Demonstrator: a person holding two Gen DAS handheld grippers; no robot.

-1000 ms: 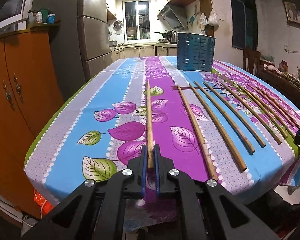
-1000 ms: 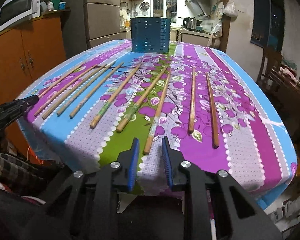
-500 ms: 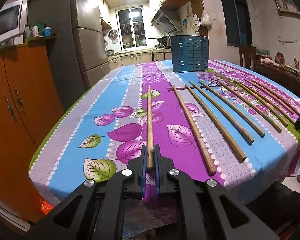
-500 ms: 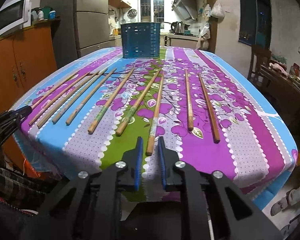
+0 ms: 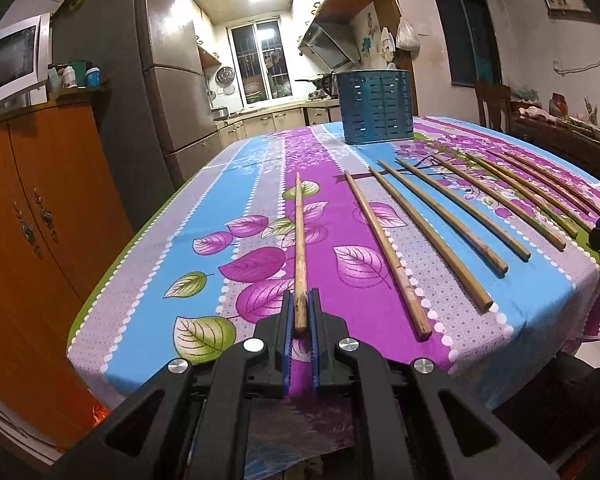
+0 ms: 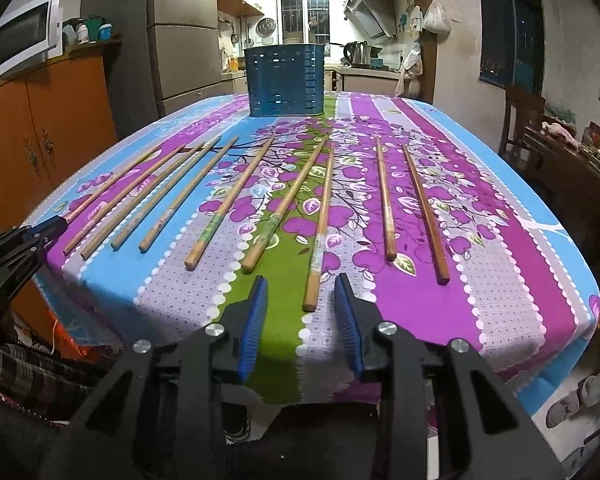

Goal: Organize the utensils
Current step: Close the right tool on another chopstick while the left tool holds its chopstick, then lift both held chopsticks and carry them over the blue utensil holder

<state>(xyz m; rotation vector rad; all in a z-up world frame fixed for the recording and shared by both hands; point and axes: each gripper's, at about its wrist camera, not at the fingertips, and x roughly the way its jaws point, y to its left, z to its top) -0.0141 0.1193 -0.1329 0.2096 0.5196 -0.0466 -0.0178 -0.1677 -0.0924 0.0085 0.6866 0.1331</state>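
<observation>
My left gripper (image 5: 300, 312) is shut on the near end of a wooden chopstick (image 5: 299, 240), which points away over the floral tablecloth (image 5: 180, 248). Several more chopsticks (image 5: 432, 224) lie side by side to its right. A blue slotted utensil holder (image 5: 375, 106) stands upright at the far end of the table. My right gripper (image 6: 302, 304) is open at the table's near edge, and the near end of a chopstick (image 6: 320, 236) lies between its fingertips without touching them. The holder (image 6: 286, 79) stands at the far end in this view too.
An orange cabinet (image 5: 32, 216) and a grey fridge (image 5: 160, 80) stand to the left of the table. A wooden chair (image 6: 520, 124) and a cluttered side table (image 6: 572, 160) are on the right. The left gripper's tip (image 6: 28, 240) shows at the left edge of the right wrist view.
My right gripper narrowed, then opened wide around the near end of a chopstick. My left gripper stays shut on its chopstick and has tilted it up, away from the cloth.
</observation>
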